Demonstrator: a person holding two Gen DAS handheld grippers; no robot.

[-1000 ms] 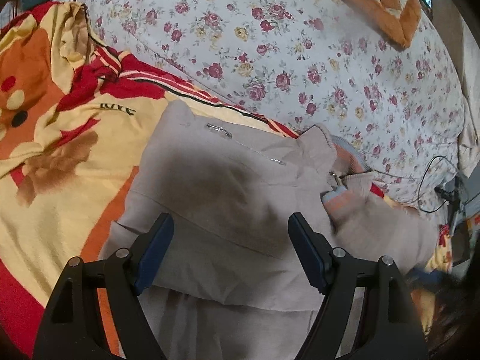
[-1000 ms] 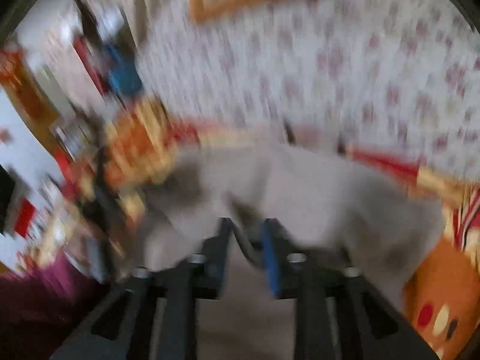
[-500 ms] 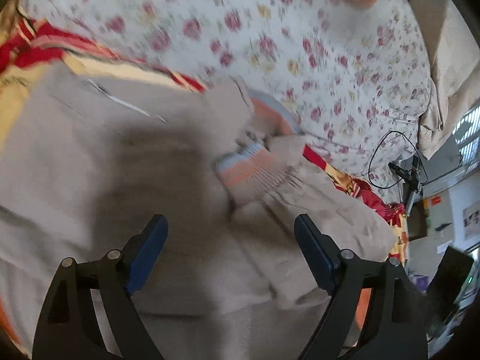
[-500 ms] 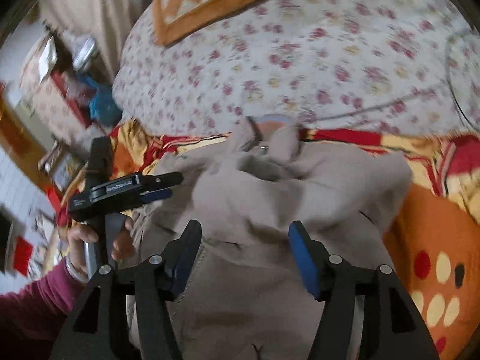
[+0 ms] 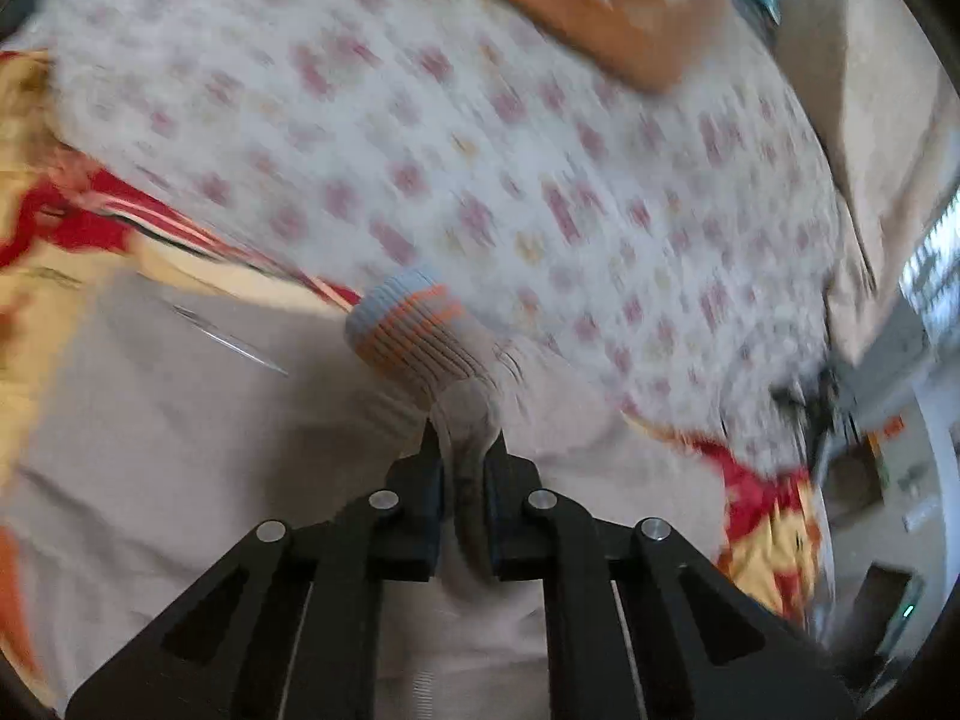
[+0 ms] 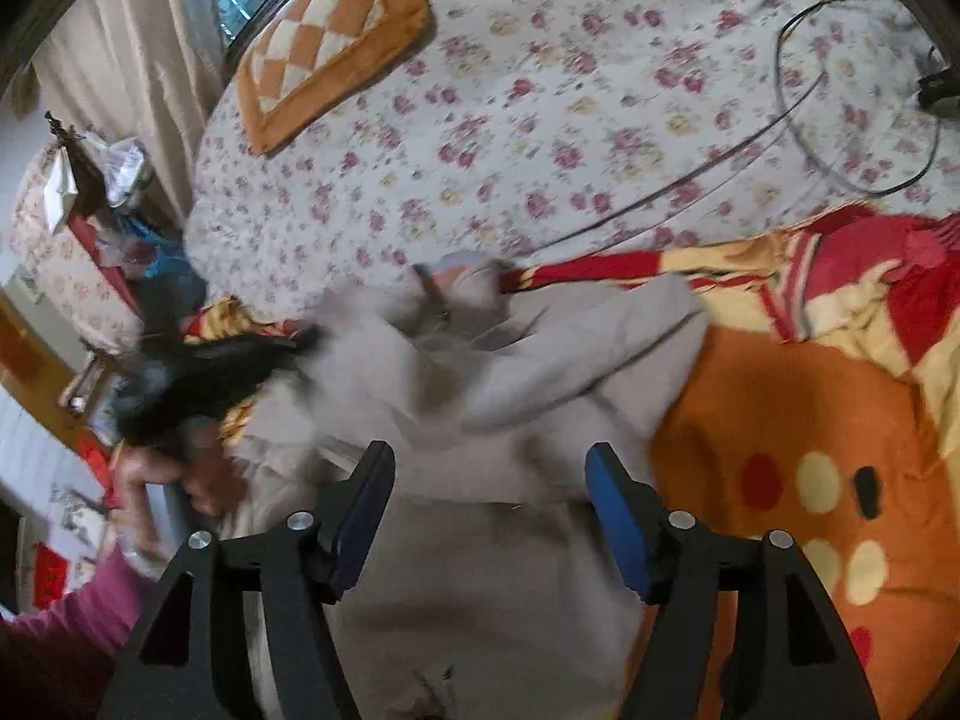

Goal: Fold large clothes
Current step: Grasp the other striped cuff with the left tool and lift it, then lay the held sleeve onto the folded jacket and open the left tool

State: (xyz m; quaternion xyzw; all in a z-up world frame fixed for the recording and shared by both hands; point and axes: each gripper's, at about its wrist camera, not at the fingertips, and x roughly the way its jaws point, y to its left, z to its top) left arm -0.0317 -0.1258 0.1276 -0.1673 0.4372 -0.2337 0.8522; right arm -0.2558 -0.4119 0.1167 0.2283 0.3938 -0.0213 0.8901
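- My left tongs (image 5: 463, 444) have just been closing; they are now pinching a fold of the beige jacket's sleeve (image 5: 468, 414), its striped cuff (image 5: 408, 324) poking out just past the tips.
- My right tongs (image 6: 489, 510) have just been opening; they are standing wide with nothing gripped, over the jacket (image 6: 480, 396).
- Jacket is lying on the orange-yellow blanket (image 6: 780, 420); its far edge is meeting the floral sheet (image 6: 540, 120), bare ahead of both tongs.
- No containers.

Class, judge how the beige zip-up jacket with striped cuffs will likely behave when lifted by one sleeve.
The beige zip-up jacket is probably floppy: it lies creased and folded. Its sleeve bunches between the left gripper pads, so the rest would likely trail and unfold.
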